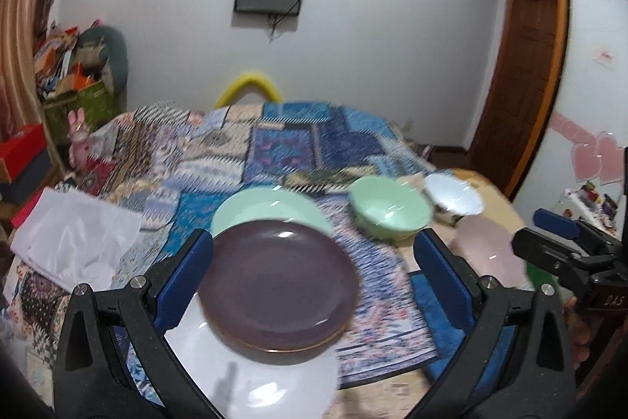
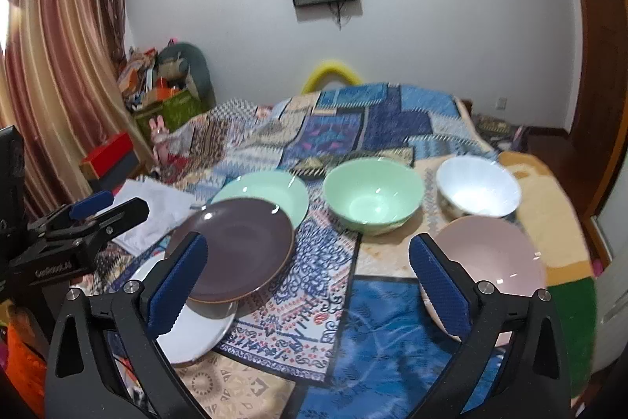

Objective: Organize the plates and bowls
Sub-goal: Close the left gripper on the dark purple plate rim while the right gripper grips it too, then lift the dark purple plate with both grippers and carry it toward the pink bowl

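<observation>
A dark purple plate (image 1: 274, 285) (image 2: 235, 250) lies on top of a white plate (image 1: 251, 372) (image 2: 196, 336), and its far rim overlaps a pale green plate (image 1: 267, 205) (image 2: 274, 189). To the right stand a green bowl (image 1: 388, 213) (image 2: 373, 197), a white bowl (image 1: 455, 195) (image 2: 477, 187) and a pink bowl (image 1: 486, 250) (image 2: 490, 258). My left gripper (image 1: 314, 277) (image 2: 127, 203) is open above the purple plate, holding nothing. My right gripper (image 2: 308, 285) (image 1: 528, 232) is open over the cloth, between the plates and the pink bowl.
A patchwork cloth (image 2: 314, 301) covers the surface, and a patterned quilt (image 2: 353, 120) lies behind it. Crumpled white paper (image 1: 74, 238) lies to the left of the plates. Curtains, boxes and clutter stand at the far left, and wall screens hang behind.
</observation>
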`<state>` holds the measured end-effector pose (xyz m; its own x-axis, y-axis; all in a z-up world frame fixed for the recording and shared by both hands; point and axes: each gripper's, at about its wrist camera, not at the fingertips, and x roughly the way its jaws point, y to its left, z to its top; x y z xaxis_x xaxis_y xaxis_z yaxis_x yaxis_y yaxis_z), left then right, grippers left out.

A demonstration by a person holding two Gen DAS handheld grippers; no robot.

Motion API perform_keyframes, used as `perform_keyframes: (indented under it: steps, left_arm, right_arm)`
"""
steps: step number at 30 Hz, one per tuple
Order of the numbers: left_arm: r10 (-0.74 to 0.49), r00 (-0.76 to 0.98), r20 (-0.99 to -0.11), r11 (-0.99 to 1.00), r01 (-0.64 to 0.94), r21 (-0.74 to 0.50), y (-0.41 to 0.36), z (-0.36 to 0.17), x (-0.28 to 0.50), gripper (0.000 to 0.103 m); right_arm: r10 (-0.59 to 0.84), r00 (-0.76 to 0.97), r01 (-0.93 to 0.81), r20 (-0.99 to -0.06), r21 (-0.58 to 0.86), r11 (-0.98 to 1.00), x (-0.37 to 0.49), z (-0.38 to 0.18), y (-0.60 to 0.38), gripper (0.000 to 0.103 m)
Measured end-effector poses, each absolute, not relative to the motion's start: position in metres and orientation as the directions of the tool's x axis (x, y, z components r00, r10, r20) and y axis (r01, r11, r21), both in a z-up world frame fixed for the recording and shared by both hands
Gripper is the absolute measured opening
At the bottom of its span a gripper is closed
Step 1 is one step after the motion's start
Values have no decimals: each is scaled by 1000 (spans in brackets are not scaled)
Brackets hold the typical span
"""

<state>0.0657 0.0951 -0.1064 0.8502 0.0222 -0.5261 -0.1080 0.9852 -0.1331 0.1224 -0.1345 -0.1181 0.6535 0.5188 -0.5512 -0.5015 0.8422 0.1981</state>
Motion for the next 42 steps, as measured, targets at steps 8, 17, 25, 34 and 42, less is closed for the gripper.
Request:
perform_keyframes:
  steps: [8,17,25,34,42]
  left_arm:
    - [50,768,-638,980,-160,-116,134,-148,100,103]
    - [69,699,-712,976,-193,-96,169,-188,126,87]
    - [8,634,-773,968,-199,-153,193,-215,144,62]
    - [-67,593,-802,957,-189,-219,208,-233,157,37]
    - [-97,580,-809,955,-176,-241,207,-240,159,31]
  right_arm:
    - [525,565,-517,-636,223,827,149,-152,-103,90]
    - [515,488,-546,-705,214,810,168,-183,-69,72]
    - [512,433,-547,-742,235,803,183,-202,-55,54]
    - [523,376,-521,-765,293,802,196,-217,-50,32]
    - [550,325,-515,-769,344,785,201,-224,-45,25]
